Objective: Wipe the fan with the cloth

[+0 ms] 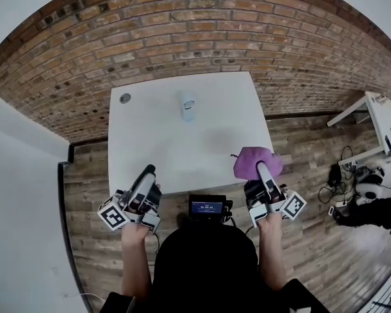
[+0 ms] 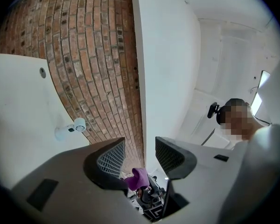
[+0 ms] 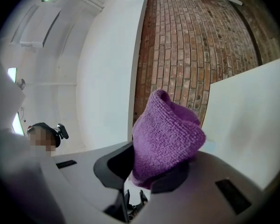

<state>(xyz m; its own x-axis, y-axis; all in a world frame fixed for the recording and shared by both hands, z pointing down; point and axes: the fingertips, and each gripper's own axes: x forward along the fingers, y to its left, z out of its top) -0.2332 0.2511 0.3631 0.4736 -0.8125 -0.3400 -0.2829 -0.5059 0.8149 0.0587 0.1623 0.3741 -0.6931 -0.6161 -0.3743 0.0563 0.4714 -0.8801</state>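
One step looks done and the main one not yet begun: cloth in hand, no wiping so far. Grips the purple cloth [image 1: 255, 160] in the right gripper [image 1: 264, 169], jaws clamped on the lower part of it, the rest bunched and standing up past the tips, over the near right edge of the bench [image 1: 150, 142]. Holds the left gripper [image 1: 147, 172] empty, jaws apart with only air between, at the near left edge. For the fan [image 1: 188, 105], look toward the far middle of the bench: small, white, well apart from both grippers and straight ahead between them; seems to lie on its side, though too small here to be sure. Next, probably: carry the cloth forward and a little left, lower it onto the housing, rub. Calls for a light press, to avoid shoving so light a thing across the smooth top; may want the left gripper closed on the handle first to steady it.
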